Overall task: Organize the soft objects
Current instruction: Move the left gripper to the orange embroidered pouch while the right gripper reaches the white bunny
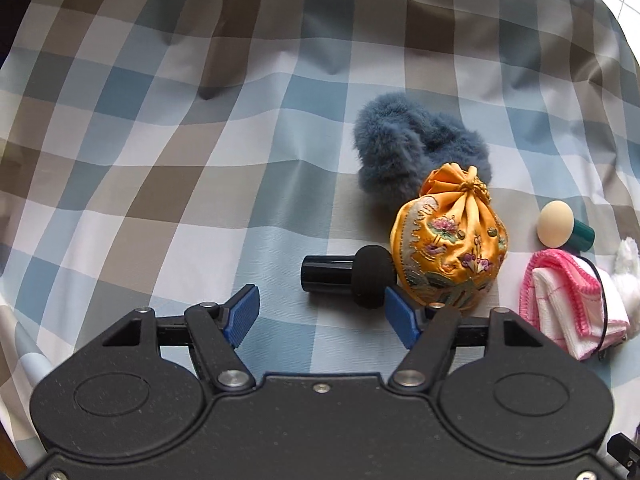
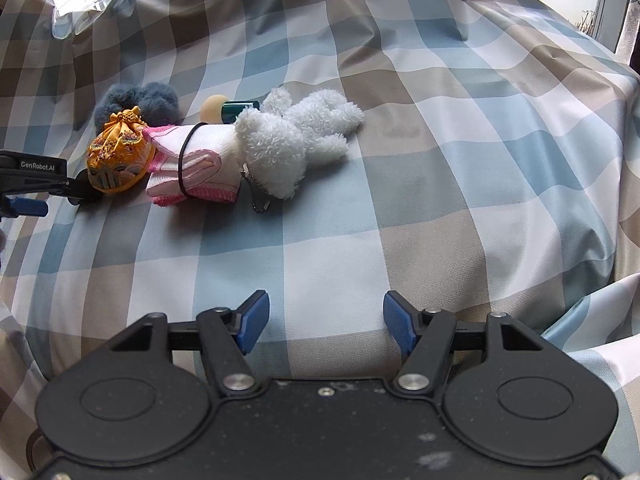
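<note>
Both grippers have their fingers apart and hold nothing. The left gripper (image 1: 322, 310) is just before the black sponge applicator (image 1: 346, 275), which touches the orange embroidered pouch (image 1: 450, 246). The right gripper (image 2: 325, 320) hovers over the checkered cloth (image 2: 440, 160), well apart from the white plush rabbit (image 2: 292, 136).

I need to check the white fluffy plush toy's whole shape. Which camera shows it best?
The right wrist view: the white fluffy plush toy lies fully visible on the checked cloth. The left wrist view catches only a sliver at its right edge.

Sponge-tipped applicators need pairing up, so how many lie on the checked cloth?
2: a black-handled black sponge applicator touching the orange embroidered pouch, and a green-handled beige one behind the pink-edged folded cloth.
</note>
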Tool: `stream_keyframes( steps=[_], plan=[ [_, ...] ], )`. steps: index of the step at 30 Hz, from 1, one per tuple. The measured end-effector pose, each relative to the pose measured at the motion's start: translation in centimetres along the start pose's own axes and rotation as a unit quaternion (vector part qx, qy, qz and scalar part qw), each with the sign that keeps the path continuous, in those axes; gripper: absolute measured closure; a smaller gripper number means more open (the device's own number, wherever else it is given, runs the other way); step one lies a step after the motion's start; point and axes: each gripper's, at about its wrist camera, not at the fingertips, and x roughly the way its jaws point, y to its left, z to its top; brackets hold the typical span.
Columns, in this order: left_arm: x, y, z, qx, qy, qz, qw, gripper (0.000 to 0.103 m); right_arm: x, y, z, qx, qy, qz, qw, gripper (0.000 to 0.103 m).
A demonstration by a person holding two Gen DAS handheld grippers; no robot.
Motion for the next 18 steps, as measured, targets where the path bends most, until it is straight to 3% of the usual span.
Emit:
stream_keyframes(
  steps=[4,8,13,18],
  plan=[
    [0.1,1.1,-0.6,-0.019,0.004,0.0,0.9998,0.035,0.2,-0.1,1.2,0.011,-0.01,-0.002,1.0,0.038],
    [0.6,0.7,-1.9,0.002,0.003,0.006,1.0,0.035,0.4,-0.2,3.3,0.029,-0.023,0.001,0.999,0.035],
    [0.8,-0.1,-3.4,0.029,-0.015,0.009,0.9994,0.035,0.5,-0.4,6.3,0.076,-0.047,0.018,0.996,0.024],
    [0.5,-0.2,-3.9,0.037,-0.029,-0.004,0.9989,0.035,2.4,0.1,9.4,0.105,-0.035,0.026,0.994,0.018]
  ],
)
